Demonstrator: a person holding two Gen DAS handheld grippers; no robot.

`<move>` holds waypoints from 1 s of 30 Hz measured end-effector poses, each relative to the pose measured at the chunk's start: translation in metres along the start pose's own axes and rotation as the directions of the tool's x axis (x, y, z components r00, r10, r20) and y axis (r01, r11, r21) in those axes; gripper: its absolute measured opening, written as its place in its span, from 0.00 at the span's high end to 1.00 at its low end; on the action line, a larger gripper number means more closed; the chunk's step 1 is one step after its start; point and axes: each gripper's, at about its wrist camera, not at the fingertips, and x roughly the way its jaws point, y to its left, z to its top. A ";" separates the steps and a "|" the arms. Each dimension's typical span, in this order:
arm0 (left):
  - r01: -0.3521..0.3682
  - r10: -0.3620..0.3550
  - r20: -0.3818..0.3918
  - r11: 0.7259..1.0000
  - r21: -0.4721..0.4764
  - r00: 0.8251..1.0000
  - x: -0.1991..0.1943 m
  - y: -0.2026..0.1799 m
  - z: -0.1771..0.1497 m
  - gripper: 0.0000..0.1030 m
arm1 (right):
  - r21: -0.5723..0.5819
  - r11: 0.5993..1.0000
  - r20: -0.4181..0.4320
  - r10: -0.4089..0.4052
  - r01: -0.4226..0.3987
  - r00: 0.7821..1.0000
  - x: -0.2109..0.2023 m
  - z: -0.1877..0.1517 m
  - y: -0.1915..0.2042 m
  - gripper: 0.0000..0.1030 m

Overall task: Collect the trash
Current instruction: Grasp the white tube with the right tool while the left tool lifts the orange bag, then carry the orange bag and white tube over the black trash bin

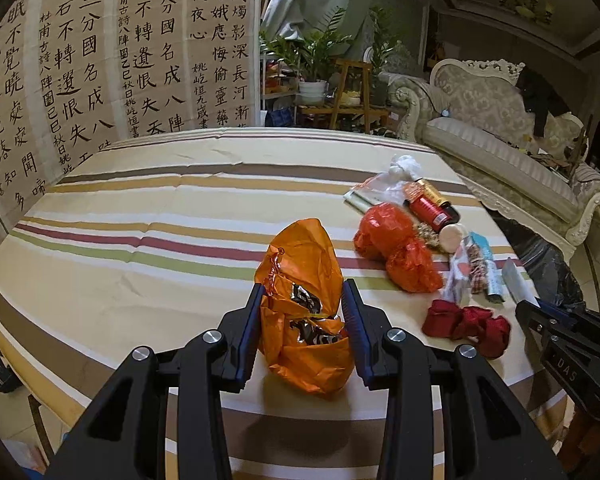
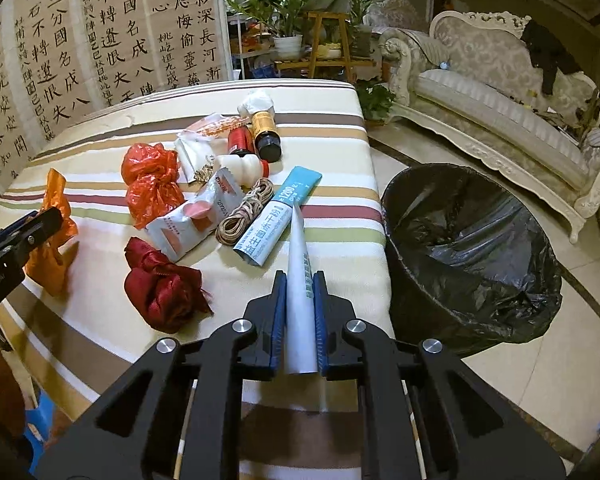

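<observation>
My left gripper (image 1: 303, 286) is shut on a crumpled orange snack wrapper (image 1: 304, 308), held at the striped table's near edge; it also shows at the left of the right wrist view (image 2: 54, 236). My right gripper (image 2: 300, 276) is shut on a flat pale blue-white packet (image 2: 300, 312), seen edge-on, above the table's right edge. More trash lies on the table: a red plastic bag (image 2: 152, 184), a dark red cloth bundle (image 2: 162, 286), a white pouch (image 2: 192, 224), a rope coil (image 2: 246, 210), a blue box (image 2: 278, 216), and bottles (image 2: 266, 136).
A bin lined with a black bag (image 2: 472, 256) stands on the floor right of the table (image 2: 340, 240). A cream sofa (image 2: 500, 92) is beyond it. A calligraphy screen (image 1: 100, 60) and potted plants (image 1: 312, 60) stand behind the table.
</observation>
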 end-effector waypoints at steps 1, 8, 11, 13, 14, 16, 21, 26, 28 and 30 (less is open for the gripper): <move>0.006 -0.006 0.006 1.000 0.004 1.000 -0.002 -0.003 0.001 0.62 | 0.003 1.000 0.008 -0.002 0.002 1.000 -0.002 0.000 -0.002 0.88; 0.072 -0.075 0.045 0.996 0.054 0.996 -0.009 -0.040 0.012 0.62 | 0.055 0.998 0.075 -0.043 0.039 0.996 -0.020 0.014 -0.035 0.88; 0.108 -0.113 0.059 0.990 0.087 0.992 -0.010 -0.062 0.019 0.62 | 0.082 0.995 0.088 -0.069 0.062 0.994 -0.023 0.017 -0.053 0.88; 0.132 -0.140 0.068 0.985 0.110 0.988 -0.010 -0.080 0.023 0.62 | 0.104 0.992 0.093 -0.086 0.076 0.992 -0.024 0.018 -0.067 0.88; 0.141 -0.150 0.071 0.983 0.118 0.986 -0.010 -0.086 0.025 0.62 | 0.116 0.990 0.095 -0.095 0.084 0.991 -0.024 0.018 -0.076 0.88; 0.157 -0.169 0.077 0.977 0.141 0.983 -0.009 -0.102 0.029 0.62 | 0.135 0.986 0.098 -0.110 0.096 0.989 -0.024 0.018 -0.089 0.88; 0.201 -0.216 0.064 0.962 0.184 0.974 0.000 -0.136 0.035 0.62 | 0.170 0.977 0.105 -0.144 0.125 0.984 -0.024 0.019 -0.122 0.88; 0.228 -0.244 0.045 0.947 0.228 0.969 0.013 -0.169 0.039 0.62 | 0.200 0.969 0.112 -0.171 0.146 0.979 -0.024 0.020 -0.147 0.88; 0.233 -0.249 0.038 0.942 0.240 0.968 0.018 -0.180 0.040 0.62 | 0.210 0.965 0.112 -0.180 0.154 0.977 -0.022 0.019 -0.156 0.88; 0.236 -0.250 0.027 0.940 0.247 0.968 0.024 -0.188 0.040 0.62 | 0.220 0.963 0.112 -0.186 0.159 0.976 -0.020 0.019 -0.164 0.88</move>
